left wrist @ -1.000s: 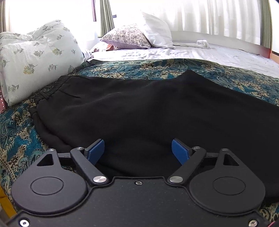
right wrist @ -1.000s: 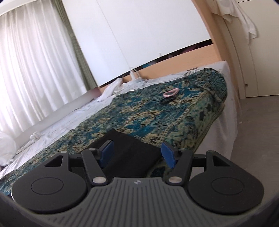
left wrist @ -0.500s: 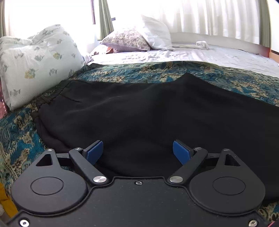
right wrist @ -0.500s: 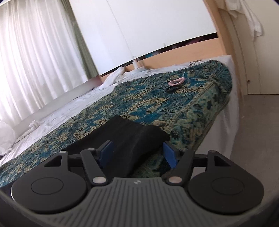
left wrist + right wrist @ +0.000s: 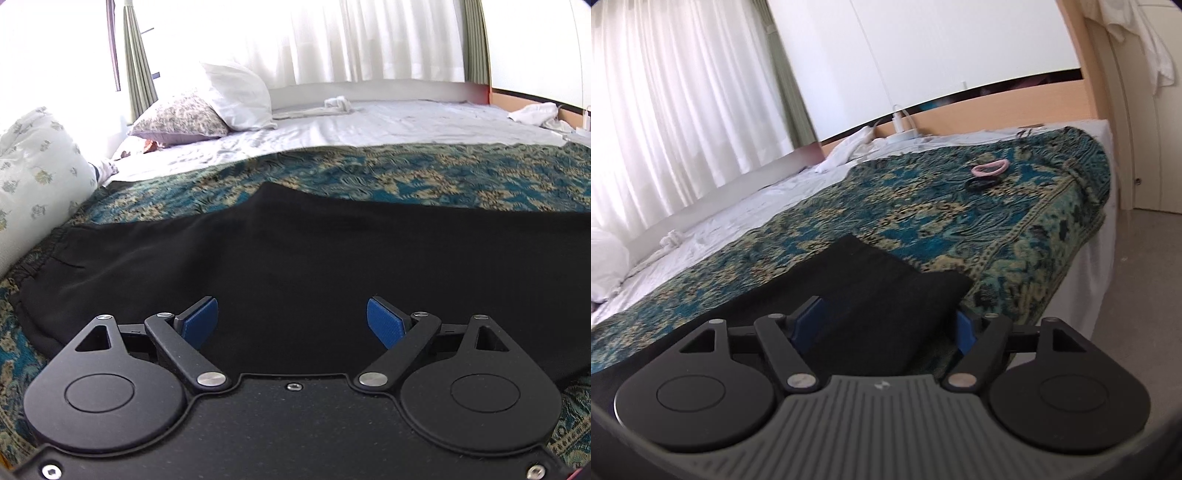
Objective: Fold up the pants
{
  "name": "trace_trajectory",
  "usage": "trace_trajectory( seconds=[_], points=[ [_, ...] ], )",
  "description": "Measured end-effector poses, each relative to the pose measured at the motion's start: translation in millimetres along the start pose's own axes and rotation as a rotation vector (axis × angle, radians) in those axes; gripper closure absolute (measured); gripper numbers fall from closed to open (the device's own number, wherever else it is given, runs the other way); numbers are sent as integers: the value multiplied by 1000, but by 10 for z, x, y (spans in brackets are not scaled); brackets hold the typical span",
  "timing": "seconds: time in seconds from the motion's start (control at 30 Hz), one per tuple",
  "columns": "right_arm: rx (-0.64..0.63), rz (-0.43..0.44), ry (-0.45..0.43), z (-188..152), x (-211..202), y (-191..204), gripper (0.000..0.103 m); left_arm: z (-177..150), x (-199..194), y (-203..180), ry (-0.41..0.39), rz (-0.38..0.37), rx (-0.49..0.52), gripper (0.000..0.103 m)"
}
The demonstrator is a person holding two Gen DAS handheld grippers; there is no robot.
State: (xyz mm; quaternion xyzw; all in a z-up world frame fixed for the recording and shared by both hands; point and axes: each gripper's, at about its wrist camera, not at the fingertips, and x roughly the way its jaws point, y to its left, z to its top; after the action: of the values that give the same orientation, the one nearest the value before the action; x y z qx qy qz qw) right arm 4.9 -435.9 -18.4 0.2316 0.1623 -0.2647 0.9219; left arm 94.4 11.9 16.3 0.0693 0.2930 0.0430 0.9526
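The black pants lie flat on the teal paisley bedspread, already doubled leg over leg from the look of them, so the lengthwise fold seems done and the crosswise one is what's in hand. In the left wrist view they fill the middle of the frame, with the gathered elastic waistband at the left edge, close beside the floral pillow. The legs run off the right edge. In the right wrist view the leg hems end in the centre of the frame, short of the bedspread's far corner where a pink hair tie and a black one lie. So the long axis runs left to right across the left view, waist left, hems right.

The left gripper hovers low over the seat area with its blue pads spread wide and nothing pinched. The right gripper straddles the hem end; its jaws are opening, the cloth lying between them but not pressed.

Next, I'd guess, each pair of tongs must nip an edge cleanly, both layers at once, and carry hems toward the waist.
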Motion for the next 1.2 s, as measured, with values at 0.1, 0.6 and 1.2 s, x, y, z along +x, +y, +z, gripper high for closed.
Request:
trace_trajectory(
  seconds=[0.1, 0.6, 1.2],
  points=[
    [28, 69, 9, -34, -11, -45, 21, -69, 57, -64, 25, -12, 2, 15],
    [151, 138, 103, 144, 415, -154, 49, -166, 223, 111, 60, -44, -90, 5],
    [-370, 311, 186, 232, 136, 2312, 97, -292, 154, 191, -1, -76, -130, 4]
  ],
)
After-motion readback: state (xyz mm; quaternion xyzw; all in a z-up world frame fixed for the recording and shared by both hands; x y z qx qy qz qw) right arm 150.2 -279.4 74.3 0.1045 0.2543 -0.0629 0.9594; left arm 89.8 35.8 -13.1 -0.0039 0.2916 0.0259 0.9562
